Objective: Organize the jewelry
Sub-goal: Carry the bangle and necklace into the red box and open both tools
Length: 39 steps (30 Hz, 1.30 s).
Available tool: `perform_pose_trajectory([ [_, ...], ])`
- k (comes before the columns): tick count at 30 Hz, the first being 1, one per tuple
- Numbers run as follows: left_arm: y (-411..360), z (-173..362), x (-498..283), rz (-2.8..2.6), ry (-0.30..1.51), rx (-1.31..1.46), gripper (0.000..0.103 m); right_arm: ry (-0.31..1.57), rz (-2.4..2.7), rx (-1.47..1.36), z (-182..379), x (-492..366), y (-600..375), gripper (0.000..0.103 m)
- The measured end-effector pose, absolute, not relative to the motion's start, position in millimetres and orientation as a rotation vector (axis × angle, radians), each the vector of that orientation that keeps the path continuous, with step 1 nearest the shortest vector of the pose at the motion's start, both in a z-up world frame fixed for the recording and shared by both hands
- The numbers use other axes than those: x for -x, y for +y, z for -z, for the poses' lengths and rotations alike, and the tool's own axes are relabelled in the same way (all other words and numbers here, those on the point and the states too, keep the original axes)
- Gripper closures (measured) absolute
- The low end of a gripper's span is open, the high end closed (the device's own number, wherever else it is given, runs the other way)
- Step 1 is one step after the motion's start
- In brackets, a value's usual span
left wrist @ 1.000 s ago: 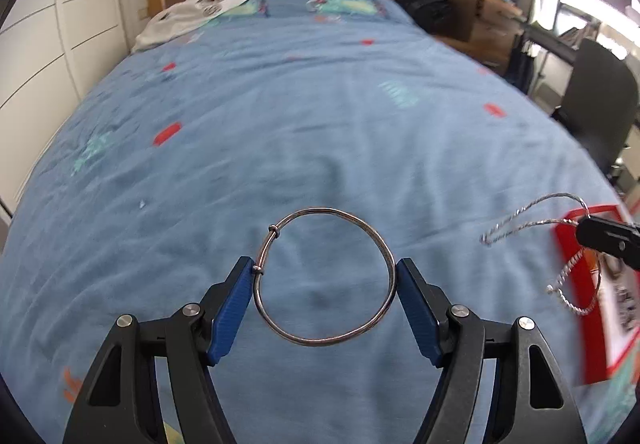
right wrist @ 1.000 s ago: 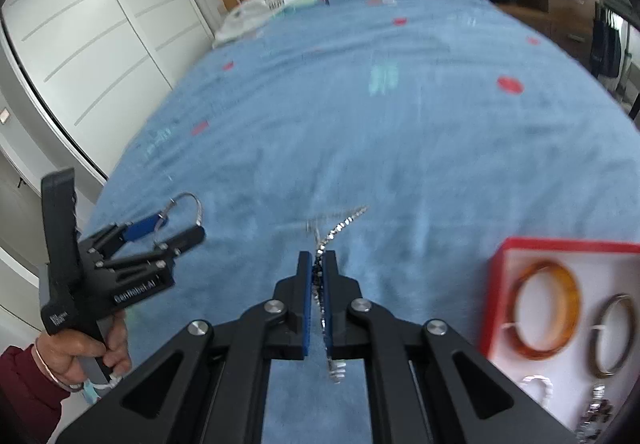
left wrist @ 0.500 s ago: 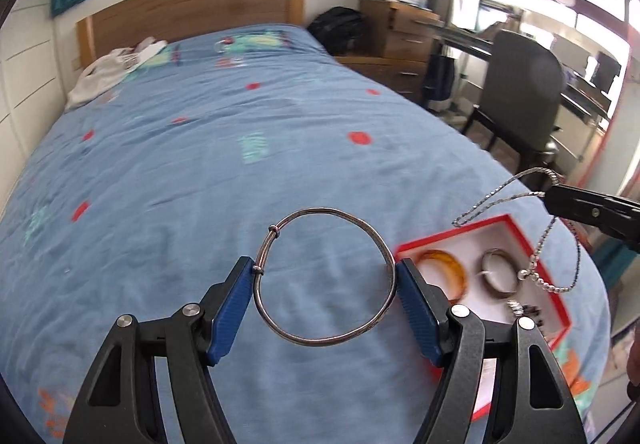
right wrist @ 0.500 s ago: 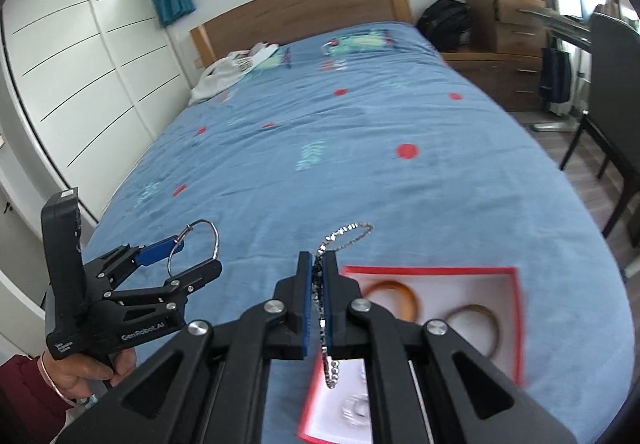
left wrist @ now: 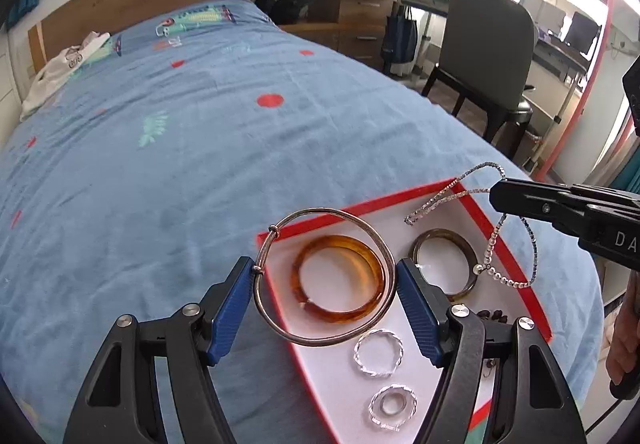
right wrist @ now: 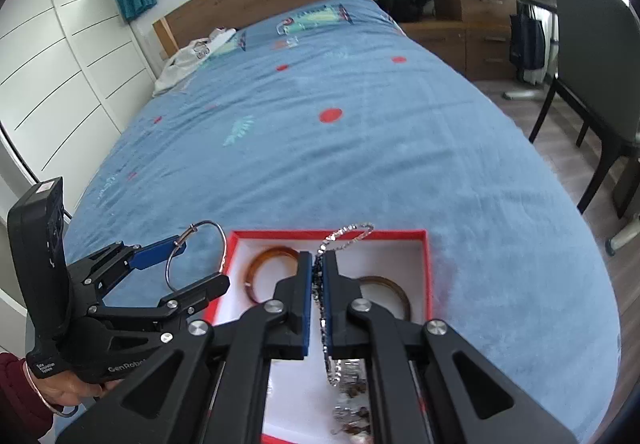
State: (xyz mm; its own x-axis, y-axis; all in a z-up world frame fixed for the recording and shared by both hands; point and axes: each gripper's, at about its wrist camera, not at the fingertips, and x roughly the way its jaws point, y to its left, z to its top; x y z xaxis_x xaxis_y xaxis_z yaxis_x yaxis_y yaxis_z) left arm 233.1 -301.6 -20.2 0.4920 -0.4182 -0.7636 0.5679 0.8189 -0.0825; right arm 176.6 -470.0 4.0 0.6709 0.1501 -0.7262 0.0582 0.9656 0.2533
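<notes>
My left gripper (left wrist: 326,286) is shut on a thin silver bangle (left wrist: 280,326) and holds it above the left corner of a red-rimmed white jewelry box (left wrist: 360,204) on the bed. My right gripper (right wrist: 319,268) is shut on a silver chain (right wrist: 352,230), which hangs over the box (right wrist: 428,276); it also shows in the left wrist view (left wrist: 496,244). In the box lie an amber bangle (left wrist: 340,278), a dark bangle (left wrist: 444,268), two small silver rings (left wrist: 378,356) and dark beads (left wrist: 490,315).
The box sits near the foot of a bed with a blue patterned cover (left wrist: 180,164). A white garment (right wrist: 188,60) lies by the wooden headboard. A dark chair (left wrist: 488,56), desk and drawers stand to the right; white wardrobes (right wrist: 52,76) to the left.
Both grippers have swung right and come over the red box, still holding the bangle and the chain. The box now lies directly below them.
</notes>
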Motion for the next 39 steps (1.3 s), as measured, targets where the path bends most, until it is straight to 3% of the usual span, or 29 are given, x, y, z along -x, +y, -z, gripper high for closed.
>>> perform_pose_trajectory([
  [9, -314.3, 51.4, -235.5, 0.620, 0.926, -0.211, 0.032, 0.903, -0.074, -0.284, 37.8, -183.1, -487.3, 0.098],
  [29, -327.3, 66.0, -232.1, 0.612, 0.934, -0.293, 0.032, 0.976, -0.071, -0.304, 60.9, -176.2, -504.4, 0.094],
  [39, -327.0, 64.7, -229.5, 0.610, 0.934, -0.306, 0.030, 0.986, -0.071, -0.283, 60.2, -168.4, -504.2, 0.082],
])
